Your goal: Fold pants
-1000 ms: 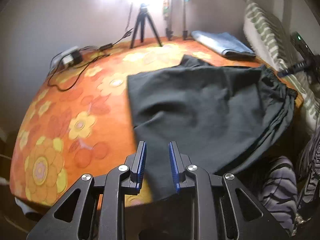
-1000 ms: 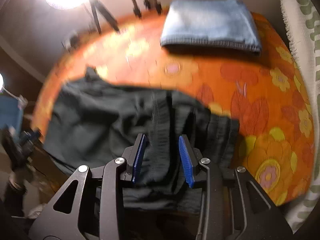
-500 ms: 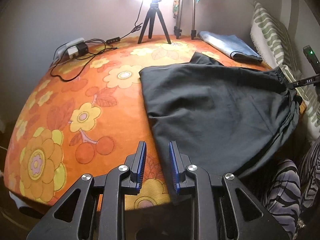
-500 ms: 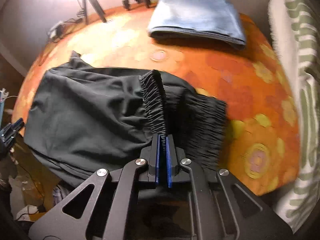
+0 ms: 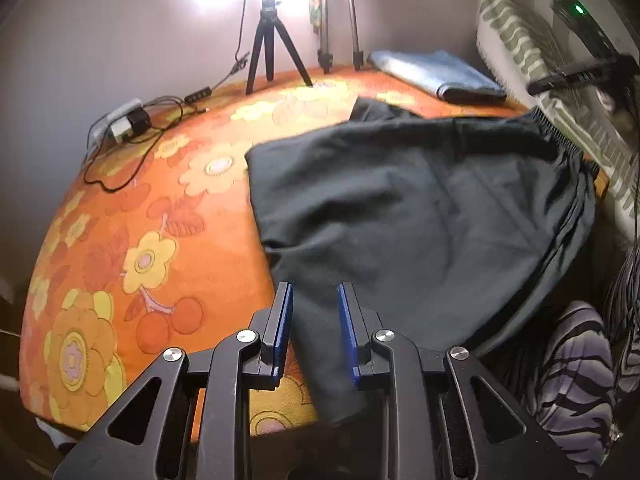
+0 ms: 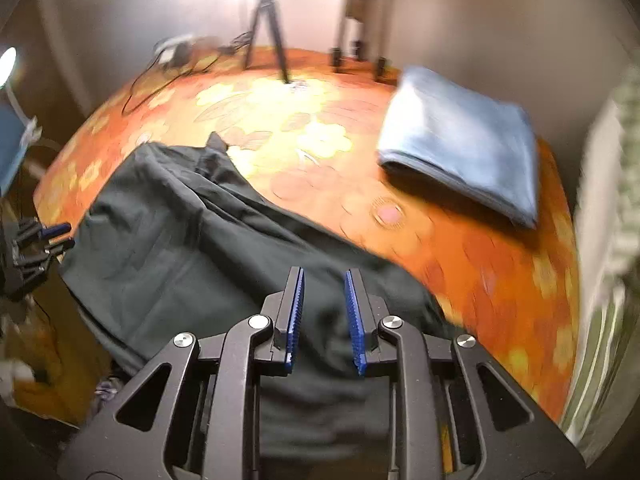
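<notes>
An orange desk [image 5: 120, 248] with a flowered cloth stood against a plain wall, lit by a bright lamp behind a black tripod [image 5: 269, 40]. Dark, soft pants [image 5: 420, 216] lay crumpled across it, draping over the near edge, near folded blue denim [image 6: 460, 140]. The left gripper [image 5: 315, 336] and right gripper [image 6: 323, 318] hovered over the fabric, jaws parted and holding nothing.

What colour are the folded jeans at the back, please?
Light blue folded jeans; the right wrist view shows them best.
</notes>
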